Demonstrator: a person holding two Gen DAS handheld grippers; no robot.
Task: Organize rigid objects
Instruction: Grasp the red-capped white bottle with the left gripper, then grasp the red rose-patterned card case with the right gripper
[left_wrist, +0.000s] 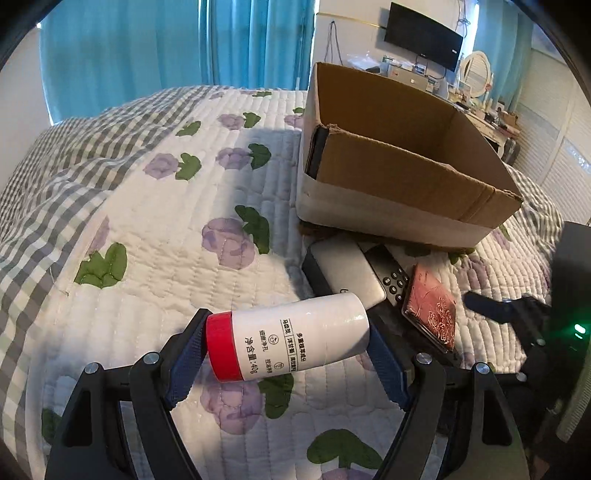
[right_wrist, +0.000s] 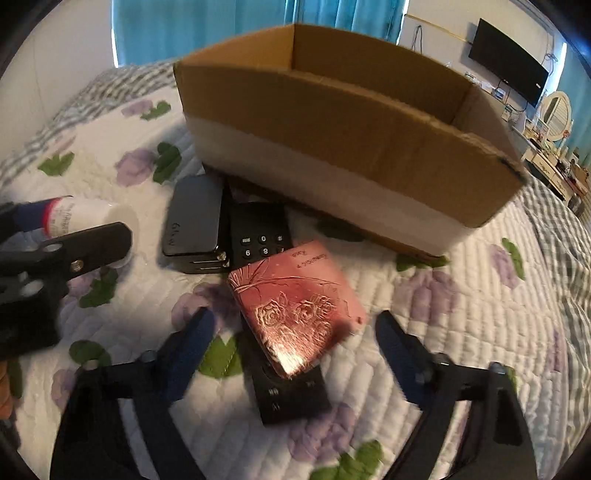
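My left gripper (left_wrist: 286, 341) is shut on a white bottle with a red cap (left_wrist: 288, 339), held sideways above the quilt; the bottle also shows in the right wrist view (right_wrist: 88, 218). An open cardboard box (left_wrist: 399, 173) stands on the bed ahead, and also shows in the right wrist view (right_wrist: 343, 122). In front of it lie a grey-black case (right_wrist: 195, 221), a black keypad device (right_wrist: 260, 236) and a pink rose-embossed case (right_wrist: 295, 306). My right gripper (right_wrist: 293, 332) is open, its fingers on either side of the pink case's near end.
A small black block (right_wrist: 288, 395) lies under the pink case's near edge. The floral quilt (left_wrist: 147, 229) covers the bed. A dresser with a mirror (left_wrist: 476, 74) and a wall TV (left_wrist: 424, 35) stand behind the box.
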